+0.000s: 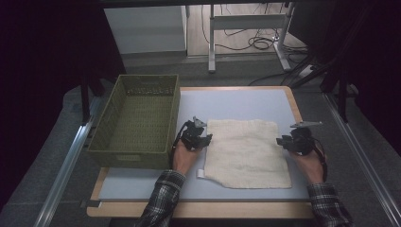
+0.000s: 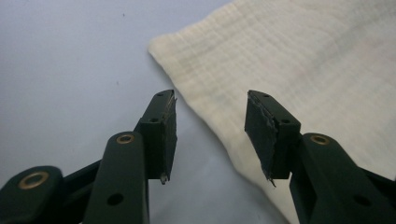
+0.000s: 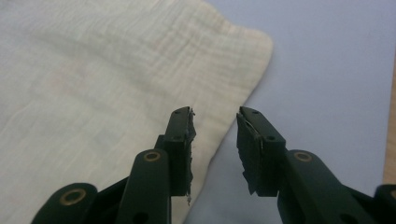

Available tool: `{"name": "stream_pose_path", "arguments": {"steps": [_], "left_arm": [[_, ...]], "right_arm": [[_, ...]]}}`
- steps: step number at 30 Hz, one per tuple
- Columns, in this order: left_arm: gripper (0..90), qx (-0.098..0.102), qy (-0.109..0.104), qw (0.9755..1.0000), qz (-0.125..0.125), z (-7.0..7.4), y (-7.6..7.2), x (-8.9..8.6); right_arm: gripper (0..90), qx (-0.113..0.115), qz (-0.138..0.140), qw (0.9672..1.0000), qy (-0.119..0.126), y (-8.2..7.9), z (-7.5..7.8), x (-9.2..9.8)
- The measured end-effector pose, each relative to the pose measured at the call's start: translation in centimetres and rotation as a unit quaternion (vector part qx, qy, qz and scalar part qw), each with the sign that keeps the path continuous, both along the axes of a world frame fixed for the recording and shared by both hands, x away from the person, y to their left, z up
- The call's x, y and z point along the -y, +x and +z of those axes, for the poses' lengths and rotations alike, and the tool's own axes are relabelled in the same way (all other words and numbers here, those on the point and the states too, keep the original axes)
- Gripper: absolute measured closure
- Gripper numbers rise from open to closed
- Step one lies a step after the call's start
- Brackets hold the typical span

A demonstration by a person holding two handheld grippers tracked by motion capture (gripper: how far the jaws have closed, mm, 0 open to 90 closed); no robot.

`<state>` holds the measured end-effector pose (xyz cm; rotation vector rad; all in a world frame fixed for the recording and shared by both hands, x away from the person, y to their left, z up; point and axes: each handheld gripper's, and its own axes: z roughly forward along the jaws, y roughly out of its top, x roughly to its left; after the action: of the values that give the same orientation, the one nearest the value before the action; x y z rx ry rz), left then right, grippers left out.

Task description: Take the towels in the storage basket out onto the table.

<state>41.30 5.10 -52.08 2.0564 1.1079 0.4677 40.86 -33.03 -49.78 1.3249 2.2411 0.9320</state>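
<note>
A cream cloth lies flat on the pale blue mat, roughly square. My left gripper hovers at the cloth's left edge, open, and in the left gripper view that gripper straddles the cloth's edge with nothing between the jaws. At the right edge my right gripper stands open. The right gripper view has this gripper over the border of the cloth, its left jaw above fabric and its right jaw above bare mat.
An olive woven basket stands at the left, overhanging the table's left side, close to my left hand. The mat sits on a wooden table with a rim. A small white tag lies by the cloth's near left corner.
</note>
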Motion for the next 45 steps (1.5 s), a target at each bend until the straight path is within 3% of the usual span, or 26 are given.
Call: {"name": "stream_pose_path", "arguments": {"steps": [7,18,24,28,31,33,35,37,38,40,43,45], "left_arm": [[56.3,-0.011,-0.008,0.9999,0.008,-0.7,2.6,0.5],[60.3,-0.004,-0.012,0.9993,0.036,-1.0,6.3,0.7],[58.1,-0.001,-0.001,0.9989,0.046,-1.8,7.5,1.2],[51.5,0.013,0.021,0.9980,0.058,-1.8,7.6,1.4],[51.3,0.014,0.025,0.9981,0.055,-1.8,7.7,1.5],[54.7,0.005,0.016,0.9987,0.048,-1.8,7.8,1.4],[68.7,-0.006,-0.003,0.9994,0.033,-1.8,7.8,1.4],[79.7,-0.010,-0.006,0.9997,0.023,-1.8,7.7,1.7],[84.4,-0.008,0.002,0.9998,0.020,-1.7,7.6,1.9],[86.6,-0.003,0.019,0.9997,0.014,-1.5,7.6,2.2],[87.3,0.008,0.008,0.9997,0.022,-1.2,8.1,1.8],[87.3,0.022,0.002,0.9993,0.030,-0.7,8.6,1.5]], "right_arm": [[68.2,0.006,0.001,0.9999,0.012,2.6,-0.4,-0.2],[72.0,0.023,-0.015,0.9995,0.015,6.2,0.1,-0.2],[71.8,0.026,-0.022,0.9993,0.013,8.0,0.0,0.1],[67.9,0.018,-0.015,0.9997,0.006,8.7,-0.6,-0.4],[63.5,0.007,-0.017,0.9998,-0.005,9.1,-1.2,-0.7],[64.1,0.001,-0.014,0.9998,-0.011,9.3,-1.7,-0.9],[73.9,-0.003,-0.018,0.9998,-0.003,9.1,-1.7,-1.0],[85.0,-0.009,-0.013,0.9999,0.002,8.9,-1.7,-1.2],[86.8,-0.012,-0.008,0.9999,0.003,8.9,-1.6,-1.4],[87.7,-0.021,-0.004,0.9997,-0.013,8.9,-1.3,-1.6],[87.8,-0.013,-0.004,0.9991,-0.039,9.1,-0.9,-1.9],[87.8,-0.001,-0.013,0.9995,-0.028,9.4,-0.3,-1.8]]}}
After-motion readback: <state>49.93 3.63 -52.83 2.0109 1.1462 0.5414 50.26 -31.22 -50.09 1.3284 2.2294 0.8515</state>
